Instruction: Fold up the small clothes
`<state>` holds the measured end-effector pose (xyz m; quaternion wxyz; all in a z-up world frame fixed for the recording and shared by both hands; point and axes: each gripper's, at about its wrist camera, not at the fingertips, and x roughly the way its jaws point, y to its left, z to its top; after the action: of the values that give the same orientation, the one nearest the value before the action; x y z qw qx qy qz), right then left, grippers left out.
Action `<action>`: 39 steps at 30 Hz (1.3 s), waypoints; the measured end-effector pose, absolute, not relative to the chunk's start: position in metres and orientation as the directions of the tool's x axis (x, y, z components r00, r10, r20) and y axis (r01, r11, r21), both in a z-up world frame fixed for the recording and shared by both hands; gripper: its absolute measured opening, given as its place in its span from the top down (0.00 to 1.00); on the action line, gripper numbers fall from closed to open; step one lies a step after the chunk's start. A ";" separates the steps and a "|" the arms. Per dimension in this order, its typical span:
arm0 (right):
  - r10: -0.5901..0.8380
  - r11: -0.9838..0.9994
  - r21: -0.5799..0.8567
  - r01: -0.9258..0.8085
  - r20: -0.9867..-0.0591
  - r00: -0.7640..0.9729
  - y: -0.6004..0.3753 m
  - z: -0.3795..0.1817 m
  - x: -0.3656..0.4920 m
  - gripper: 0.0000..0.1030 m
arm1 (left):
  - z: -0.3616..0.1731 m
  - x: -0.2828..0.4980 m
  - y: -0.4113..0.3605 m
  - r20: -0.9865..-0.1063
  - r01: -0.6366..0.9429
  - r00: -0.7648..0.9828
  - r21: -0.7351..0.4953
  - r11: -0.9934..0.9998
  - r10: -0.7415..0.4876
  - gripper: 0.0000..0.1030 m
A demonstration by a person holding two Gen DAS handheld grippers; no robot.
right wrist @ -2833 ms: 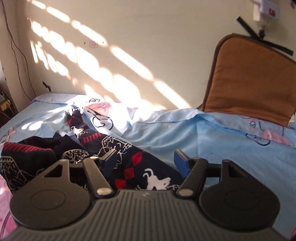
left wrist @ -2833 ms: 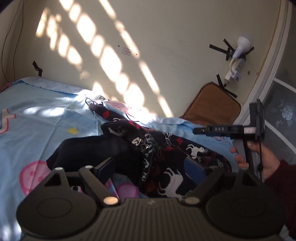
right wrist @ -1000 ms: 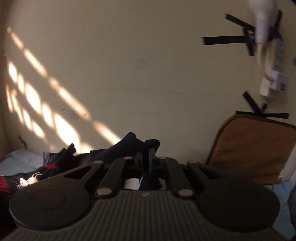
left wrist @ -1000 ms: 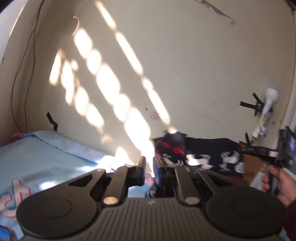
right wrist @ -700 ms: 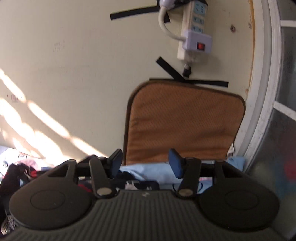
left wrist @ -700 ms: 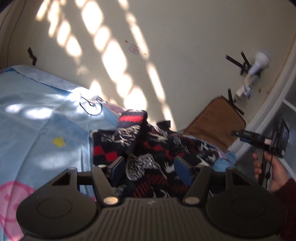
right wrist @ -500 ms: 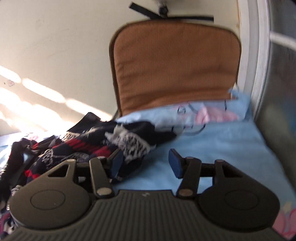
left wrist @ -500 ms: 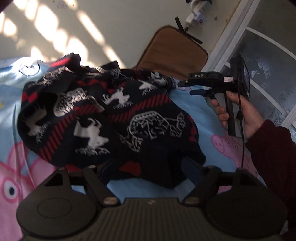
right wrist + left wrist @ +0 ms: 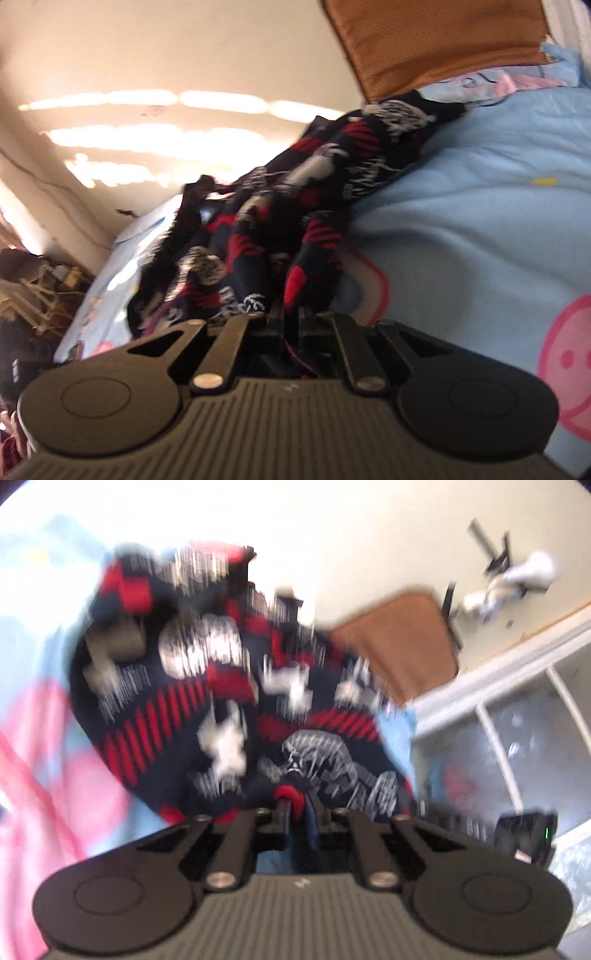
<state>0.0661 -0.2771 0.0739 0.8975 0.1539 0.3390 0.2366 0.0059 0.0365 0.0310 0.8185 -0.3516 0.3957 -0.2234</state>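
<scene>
Bed (image 9: 480, 206) with the blue cartoon sheet fills the right wrist view; brown cushion (image 9: 436, 40) leans on the wall at the far end. Sweater (image 9: 295, 206), dark knit with red and white pattern, is bunched on the sheet, long axis running from both grippers away toward the cushion. Left wrist view is motion-blurred, but the same sweater (image 9: 236, 686) spreads ahead of the fingers, cushion (image 9: 402, 646) beyond it.

Left gripper (image 9: 297, 810): jaws pinched together on a red-trimmed edge of the sweater. Right gripper (image 9: 291, 317): jaws likewise clamped on a near edge with a red patch. Both holds sit on the near side, neither arm clearly closer to the bulk; all cloth lies forward of the jaws.

Judgement: next move likely turns on carrying that near edge forward along the long axis, or pulling the two grips apart to flatten first. Still crumpled, so folding looks barely begun.
</scene>
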 end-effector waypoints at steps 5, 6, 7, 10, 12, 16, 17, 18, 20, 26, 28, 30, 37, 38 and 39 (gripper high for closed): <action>0.786 0.615 0.506 -0.605 -0.455 0.419 -0.181 0.097 0.021 0.92 | 0.106 -0.019 0.141 -0.355 0.042 0.832 -0.726 0.687 -0.427 0.92; 0.820 0.564 0.501 -0.656 -0.432 0.375 -0.157 0.096 0.017 0.92 | 0.118 -0.026 0.160 -0.337 0.012 0.871 -0.713 0.701 -0.358 0.92; 0.858 0.501 0.513 -0.696 -0.400 0.323 -0.129 0.090 0.016 0.92 | 0.127 -0.032 0.176 -0.328 -0.025 0.901 -0.691 0.723 -0.283 0.92; 0.874 0.443 0.512 -0.736 -0.429 0.228 -0.059 0.059 0.032 0.81 | 0.135 -0.051 0.205 -0.371 -0.186 0.927 -0.587 0.788 -0.058 0.91; 0.839 0.472 0.482 -0.738 -0.502 0.209 -0.036 0.040 0.042 0.79 | 0.125 -0.064 0.215 -0.381 -0.183 0.921 -0.612 0.769 -0.084 0.83; 0.794 0.568 0.435 -0.699 -0.513 0.327 -0.065 0.035 0.068 0.77 | 0.091 -0.099 0.211 -0.457 -0.166 0.880 -0.553 0.817 -0.130 0.61; 0.778 0.607 0.439 -0.662 -0.500 0.381 -0.084 0.039 0.077 0.76 | 0.085 -0.106 0.205 -0.480 -0.155 0.863 -0.552 0.819 -0.160 0.58; 0.748 0.659 0.452 -0.601 -0.479 0.459 -0.110 0.046 0.090 0.75 | 0.077 -0.111 0.200 -0.492 -0.141 0.848 -0.566 0.812 -0.195 0.56; 0.688 0.724 0.474 -0.501 -0.447 0.572 -0.150 0.056 0.105 0.57 | 0.055 -0.127 0.190 -0.511 -0.099 0.803 -0.621 0.777 -0.306 0.46; 0.514 0.801 0.561 -0.212 -0.460 0.724 -0.206 0.051 0.166 0.37 | 0.011 -0.131 0.159 -0.487 -0.091 0.713 -0.778 0.622 -0.505 0.14; 0.487 0.806 0.567 -0.169 -0.474 0.734 -0.201 0.047 0.197 0.40 | 0.008 -0.123 0.158 -0.499 -0.127 0.721 -0.777 0.616 -0.481 0.11; 0.452 0.835 0.527 -0.159 -0.491 0.745 -0.196 0.047 0.227 0.80 | 0.004 -0.114 0.164 -0.493 -0.157 0.731 -0.794 0.587 -0.472 0.11; 0.544 0.817 0.409 -0.406 -0.312 0.779 -0.119 0.126 0.277 0.97 | -0.021 -0.088 0.167 -0.529 -0.251 0.692 -0.814 0.524 -0.491 0.80; 0.578 0.797 0.393 -0.458 -0.279 0.767 -0.112 0.142 0.271 0.97 | -0.024 -0.089 0.167 -0.528 -0.250 0.689 -0.816 0.521 -0.496 0.80; 0.603 0.785 0.367 -0.500 -0.269 0.751 -0.097 0.153 0.270 0.97 | -0.026 -0.091 0.167 -0.524 -0.247 0.689 -0.820 0.517 -0.500 0.80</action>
<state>0.2704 -0.0969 0.1527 0.9255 0.1371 0.1896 0.2980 -0.0909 0.1670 -0.0262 0.7809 -0.4847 0.3857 -0.0811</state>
